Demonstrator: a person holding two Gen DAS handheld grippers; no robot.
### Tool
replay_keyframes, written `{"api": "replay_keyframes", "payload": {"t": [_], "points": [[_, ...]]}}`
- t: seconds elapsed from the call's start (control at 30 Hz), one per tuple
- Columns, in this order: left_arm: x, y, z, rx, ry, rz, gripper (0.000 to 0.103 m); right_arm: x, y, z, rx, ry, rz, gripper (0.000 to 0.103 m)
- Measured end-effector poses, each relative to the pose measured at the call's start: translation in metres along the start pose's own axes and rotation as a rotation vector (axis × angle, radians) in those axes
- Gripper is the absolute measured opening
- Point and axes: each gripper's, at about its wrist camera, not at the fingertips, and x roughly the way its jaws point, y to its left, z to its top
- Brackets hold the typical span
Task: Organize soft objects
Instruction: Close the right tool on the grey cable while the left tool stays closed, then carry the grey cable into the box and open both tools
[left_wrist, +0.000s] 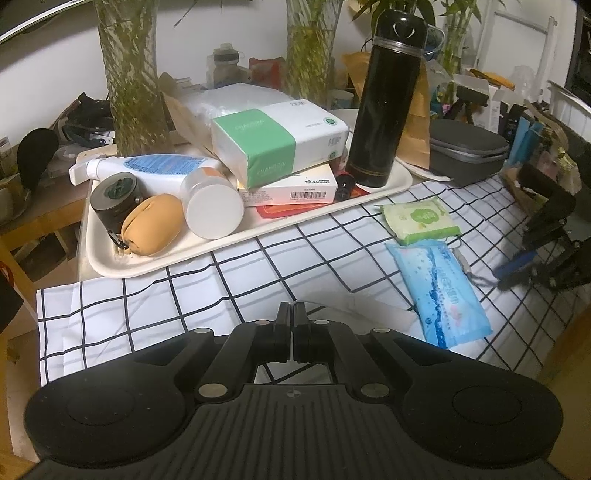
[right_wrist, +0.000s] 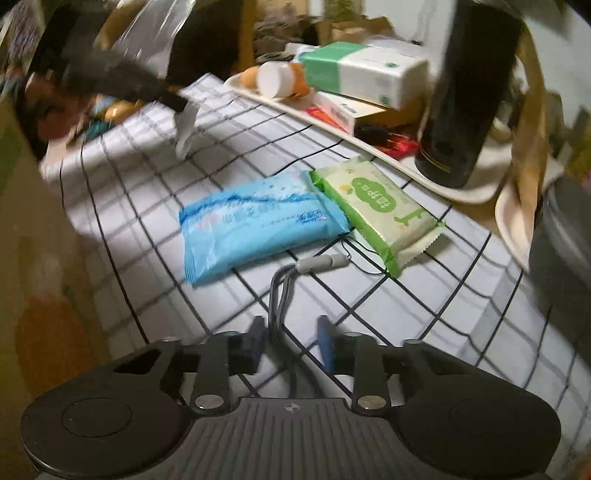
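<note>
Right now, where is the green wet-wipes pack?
The green wet-wipes pack lies on the checked cloth, beside the blue wipes pack, near the cream tray.

Black flask (left_wrist: 384, 99) upright on the cream tray (left_wrist: 155, 266) — spray bottle (left_wrist: 147, 170) lying there.

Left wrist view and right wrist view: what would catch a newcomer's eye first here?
Two soft wipe packs lie on the checked cloth: a blue pack touching a green pack beside it. Behind them a cream tray is crowded, with a tall black flask standing upright and a green-banded tissue pack piled on boxes. A grey cord runs between the right tongs.
</note>
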Motion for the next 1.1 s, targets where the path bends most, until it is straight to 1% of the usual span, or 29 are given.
{"api": "replay_keyframes", "payload": {"t": [0.03,0.13,0.23,0.3,0.33,0.4,0.43,0.47,0.53,0.7,0.73,0.8,0.87,0.9,0.97,1.1], "points": [[0.0,0.0,0.0,0.003,0.0,0.001,0.001,-0.001,0.0,-0.001,-0.009,0.01,-0.007,0.007],[-0.001,-0.001,0.0,0.004,-0.004,-0.001,0.001,-0.008,0.001,-0.005,-0.057,0.058,-0.066,0.006],[-0.003,-0.002,0.002,0.003,-0.011,-0.004,0.001,-0.018,0.001,-0.013,-0.088,0.106,-0.098,0.006],[-0.004,-0.003,0.002,0.003,-0.016,-0.009,0.001,-0.025,0.0,-0.018,-0.09,0.143,-0.104,0.007],[-0.004,-0.003,0.003,0.004,-0.017,-0.009,0.001,-0.028,-0.002,-0.02,-0.079,0.145,-0.1,0.007],[-0.004,-0.004,0.003,0.005,-0.017,-0.008,0.001,-0.033,-0.003,-0.022,-0.047,0.111,-0.1,0.012],[-0.004,-0.004,0.003,0.004,-0.017,-0.007,0.001,-0.035,-0.006,-0.022,-0.022,0.083,-0.092,0.018],[-0.003,-0.004,0.004,0.003,-0.016,-0.007,0.001,-0.035,-0.007,-0.021,0.0,0.063,-0.085,0.025],[-0.002,-0.004,0.004,0.0,-0.015,-0.008,0.001,-0.031,-0.008,-0.019,0.024,0.036,-0.075,0.032],[-0.001,-0.004,0.003,0.005,-0.01,-0.014,0.001,-0.014,-0.006,-0.017,0.036,0.036,-0.08,0.032],[-0.001,-0.004,0.002,0.005,-0.01,-0.015,0.001,-0.014,-0.006,-0.017,0.035,0.031,-0.076,0.032],[-0.002,-0.004,0.003,0.002,-0.014,-0.016,0.001,-0.014,-0.007,-0.016,0.038,0.035,-0.068,0.026],[-0.004,-0.004,0.005,-0.006,-0.023,-0.02,0.001,-0.014,-0.007,-0.016,0.046,0.043,-0.053,0.009],[-0.005,-0.004,0.005,-0.008,-0.026,-0.022,0.001,-0.014,-0.006,-0.016,0.037,0.048,-0.061,0.007],[-0.006,-0.006,0.006,-0.009,-0.03,-0.022,0.001,-0.014,-0.003,-0.015,0.028,0.058,-0.072,0.007],[-0.012,-0.011,0.01,0.001,-0.03,-0.007,0.001,-0.019,-0.001,-0.015,0.045,0.06,-0.062,0.006]]}}
